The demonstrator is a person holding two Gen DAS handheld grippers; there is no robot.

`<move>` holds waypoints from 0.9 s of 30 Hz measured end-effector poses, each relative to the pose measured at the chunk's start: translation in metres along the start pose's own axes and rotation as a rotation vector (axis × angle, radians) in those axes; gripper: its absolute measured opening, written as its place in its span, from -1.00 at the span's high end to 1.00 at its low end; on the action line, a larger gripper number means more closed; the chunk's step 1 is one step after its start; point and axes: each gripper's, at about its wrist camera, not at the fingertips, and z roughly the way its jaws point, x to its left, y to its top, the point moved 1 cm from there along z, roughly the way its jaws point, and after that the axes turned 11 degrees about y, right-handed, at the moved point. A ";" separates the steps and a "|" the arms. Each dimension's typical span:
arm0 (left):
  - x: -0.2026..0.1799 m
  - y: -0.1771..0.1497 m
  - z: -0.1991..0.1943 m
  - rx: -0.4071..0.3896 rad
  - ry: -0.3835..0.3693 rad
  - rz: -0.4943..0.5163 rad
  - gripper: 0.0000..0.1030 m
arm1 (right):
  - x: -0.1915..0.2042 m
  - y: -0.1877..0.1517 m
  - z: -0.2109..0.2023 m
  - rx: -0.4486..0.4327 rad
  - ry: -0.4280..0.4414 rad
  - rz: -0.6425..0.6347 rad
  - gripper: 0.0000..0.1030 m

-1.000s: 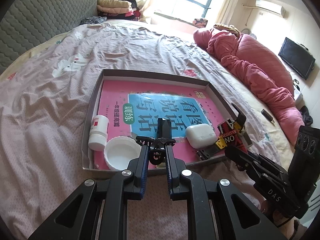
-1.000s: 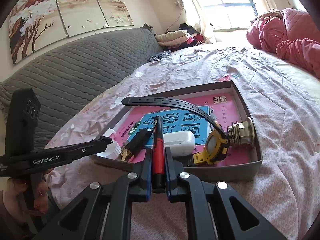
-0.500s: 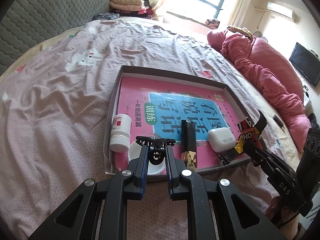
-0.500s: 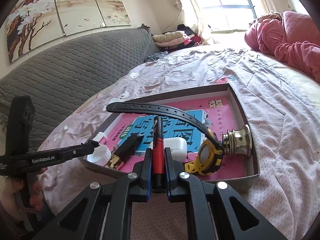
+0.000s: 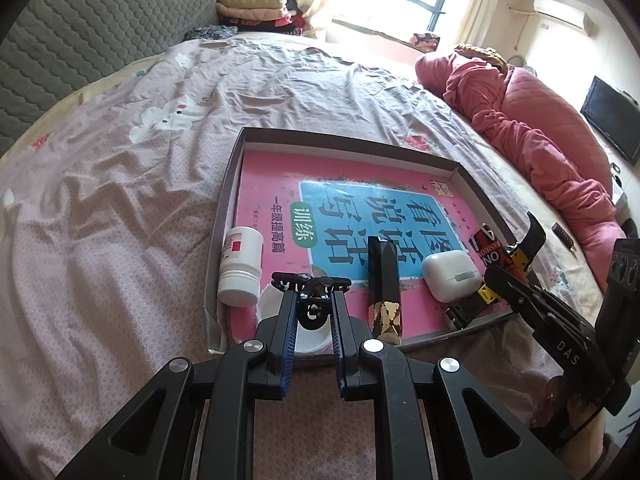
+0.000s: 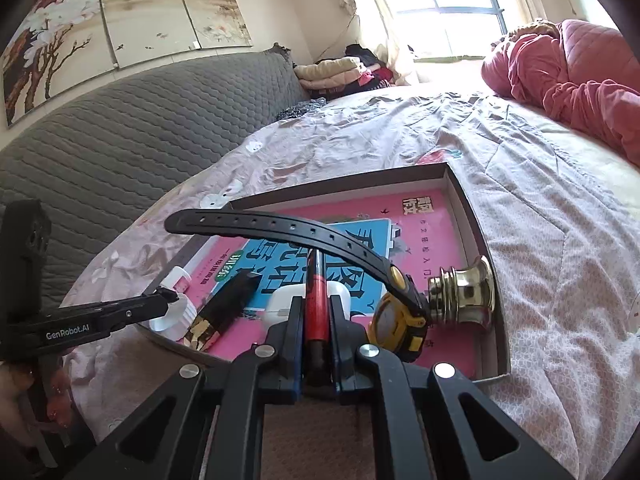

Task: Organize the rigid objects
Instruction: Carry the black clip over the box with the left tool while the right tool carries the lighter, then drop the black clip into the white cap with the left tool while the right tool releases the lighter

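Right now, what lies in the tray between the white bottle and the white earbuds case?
In the left wrist view, a black case with gold trim lies on the pink book, between the white bottle and the earbuds case.

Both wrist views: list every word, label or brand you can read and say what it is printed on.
"GenRobot.AI": side of the left gripper, right wrist view.
"DAS": side of the right gripper, left wrist view.
"NO": red and black card by the yellow watch.
"训练": green oval on the pink book; the big blue-panel title and small black line are Chinese, seen inverted.
White bottle: red square label, text too small.
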 end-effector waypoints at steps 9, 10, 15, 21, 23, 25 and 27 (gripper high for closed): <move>-0.001 -0.002 0.005 0.010 0.015 0.009 0.69 | 0.001 0.000 0.002 0.006 -0.009 -0.011 0.79; -0.001 -0.002 0.005 0.010 0.017 0.010 0.69 | 0.001 0.000 0.002 0.010 -0.013 -0.016 0.79; -0.002 -0.003 0.007 0.010 0.033 0.024 0.69 | 0.002 0.000 0.003 0.018 -0.023 -0.025 0.79; -0.002 -0.002 0.007 0.018 0.028 0.030 0.69 | 0.000 -0.001 0.001 0.014 -0.034 -0.018 0.79; -0.002 -0.002 0.008 0.015 0.035 0.037 0.69 | 0.000 -0.001 0.000 0.012 -0.039 -0.017 0.78; -0.002 -0.002 0.008 0.014 0.040 0.043 0.68 | 0.000 -0.001 0.000 0.012 -0.045 -0.017 0.77; -0.004 -0.003 0.007 0.013 0.043 0.045 0.68 | 0.000 -0.001 -0.001 0.012 -0.047 -0.018 0.76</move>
